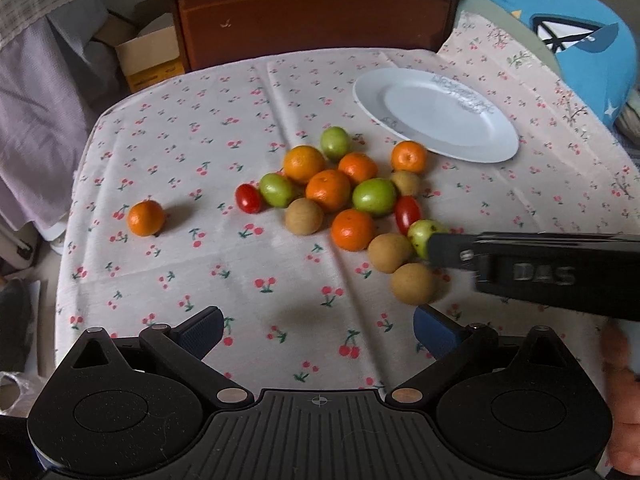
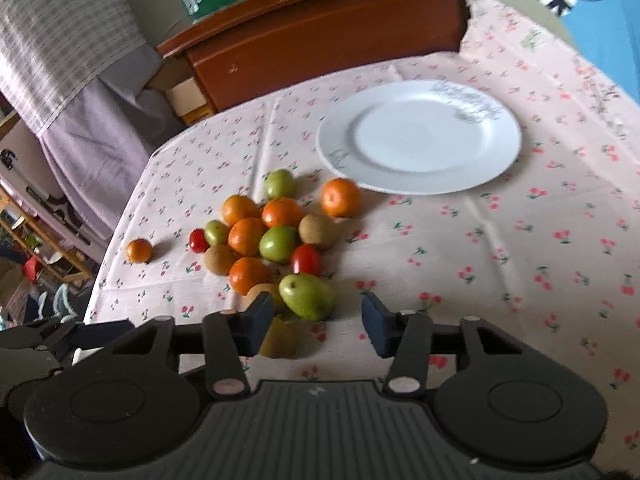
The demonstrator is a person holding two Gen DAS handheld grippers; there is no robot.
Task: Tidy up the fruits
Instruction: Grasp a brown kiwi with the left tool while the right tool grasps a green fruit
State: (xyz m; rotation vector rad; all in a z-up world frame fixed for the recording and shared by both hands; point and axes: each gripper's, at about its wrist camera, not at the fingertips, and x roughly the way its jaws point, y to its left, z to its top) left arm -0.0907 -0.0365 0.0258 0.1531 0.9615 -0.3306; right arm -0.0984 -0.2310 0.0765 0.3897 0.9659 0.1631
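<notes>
A heap of small fruits (image 1: 344, 192) lies mid-table on the cherry-print cloth: several oranges, green fruits, two red tomatoes and brown round ones. One orange (image 1: 146, 218) sits alone to the left. A white plate (image 1: 372, 92) stands bare behind the heap. My left gripper (image 1: 318, 330) hovers open over bare cloth in front of the heap. My right gripper (image 2: 316, 316) is open, with a green fruit (image 2: 306, 296) just ahead between its fingertips, neither pad pressing it. A brown fruit (image 2: 278, 340) lies partly hidden under its left finger. In the left wrist view it reaches in from the right, its tip (image 1: 436, 246) at that green fruit (image 1: 422, 232).
A wooden cabinet (image 1: 312, 12) stands against the table's far edge, with a cardboard box (image 1: 148, 60) and hanging clothes (image 1: 36, 120) to the left. Blue fabric (image 1: 580, 32) lies at the far right. The table drops off just left of the lone orange. A hand (image 1: 624, 400) shows at the lower right.
</notes>
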